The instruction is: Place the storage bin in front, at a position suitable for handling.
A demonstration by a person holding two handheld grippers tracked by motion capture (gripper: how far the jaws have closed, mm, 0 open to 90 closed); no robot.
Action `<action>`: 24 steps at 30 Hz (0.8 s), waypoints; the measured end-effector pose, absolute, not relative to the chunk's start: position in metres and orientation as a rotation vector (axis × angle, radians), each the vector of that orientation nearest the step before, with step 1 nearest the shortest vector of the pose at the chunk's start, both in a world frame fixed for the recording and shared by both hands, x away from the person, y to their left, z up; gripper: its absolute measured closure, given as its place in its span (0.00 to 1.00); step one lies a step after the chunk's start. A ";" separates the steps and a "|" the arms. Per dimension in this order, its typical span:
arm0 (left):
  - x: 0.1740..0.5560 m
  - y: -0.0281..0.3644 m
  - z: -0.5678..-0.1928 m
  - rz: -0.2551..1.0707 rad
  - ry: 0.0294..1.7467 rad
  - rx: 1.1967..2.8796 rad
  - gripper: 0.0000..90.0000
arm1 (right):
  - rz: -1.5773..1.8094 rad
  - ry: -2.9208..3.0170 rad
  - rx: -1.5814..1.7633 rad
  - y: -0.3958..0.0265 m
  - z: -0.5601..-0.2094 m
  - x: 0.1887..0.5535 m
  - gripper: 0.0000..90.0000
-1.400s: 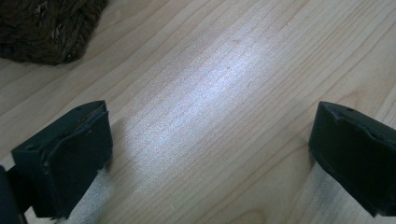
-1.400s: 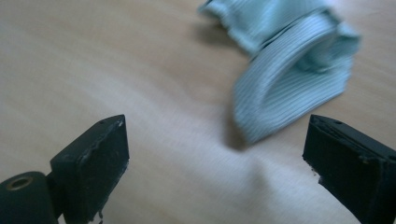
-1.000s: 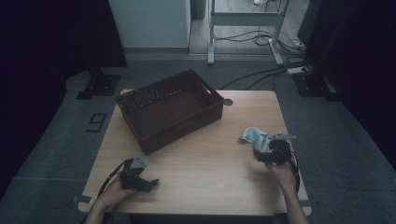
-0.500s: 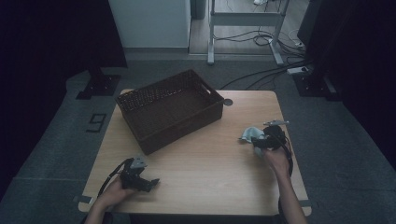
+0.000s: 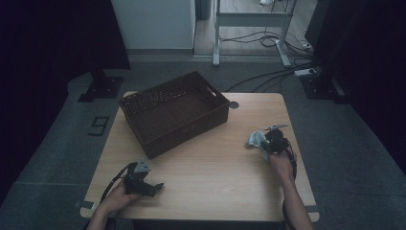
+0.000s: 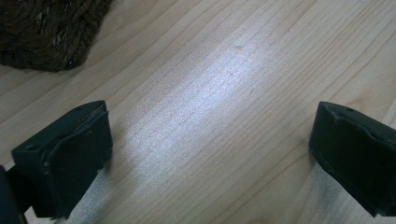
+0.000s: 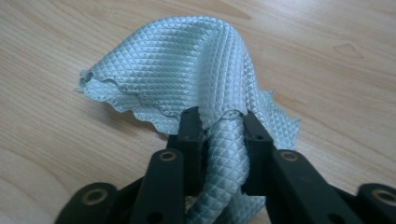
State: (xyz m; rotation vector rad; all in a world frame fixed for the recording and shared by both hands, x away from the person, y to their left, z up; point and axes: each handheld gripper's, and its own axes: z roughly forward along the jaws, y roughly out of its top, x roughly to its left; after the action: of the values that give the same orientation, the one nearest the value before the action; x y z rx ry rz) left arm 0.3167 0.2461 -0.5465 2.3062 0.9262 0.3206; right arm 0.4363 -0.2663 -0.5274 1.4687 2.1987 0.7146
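A pale blue-green cloth (image 7: 187, 70) with a diamond weave lies bunched on the wooden table (image 5: 215, 167) at the right; in the high view the cloth (image 5: 254, 139) sits just left of my right gripper (image 5: 268, 143). The right gripper (image 7: 218, 122) has just been closing and now pinches a fold of the cloth between its black jaws. My left gripper (image 5: 155, 186) rests near the table's front left edge, held in a hand. Seen from the left gripper (image 6: 210, 144), its jaws stand wide apart over bare wood with nothing between them.
A dark woven basket (image 5: 174, 112) with handle slots stands at the back left of the table; its corner (image 6: 51, 32) shows close to the left gripper. A small round dark grommet (image 5: 233, 104) sits in the tabletop behind the basket. Desk legs and cables lie on the floor beyond.
The right hand has moved forward and left onto the cloth, and its jaws have closed on a fold of it. The left hand and gripper have stayed put.
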 end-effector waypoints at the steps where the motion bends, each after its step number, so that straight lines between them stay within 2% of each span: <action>1: 0.317 0.246 -0.546 0.321 0.926 2.306 0.00 | 0.709 2.204 1.468 -0.265 -0.527 0.436 0.84; 9: 0.317 0.246 -0.546 0.320 0.926 2.306 0.00 | 0.747 2.197 1.452 -0.264 -0.520 0.430 0.84; 24: 0.316 0.246 -0.546 0.320 0.931 2.309 0.00 | 0.902 2.130 1.373 -0.270 -0.477 0.401 0.84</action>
State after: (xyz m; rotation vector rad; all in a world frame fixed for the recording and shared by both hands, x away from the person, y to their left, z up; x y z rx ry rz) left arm 0.3164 0.2459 -0.5462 2.3086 0.9307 0.3205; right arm 0.4005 -0.2697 -0.4770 1.3732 2.1296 0.9021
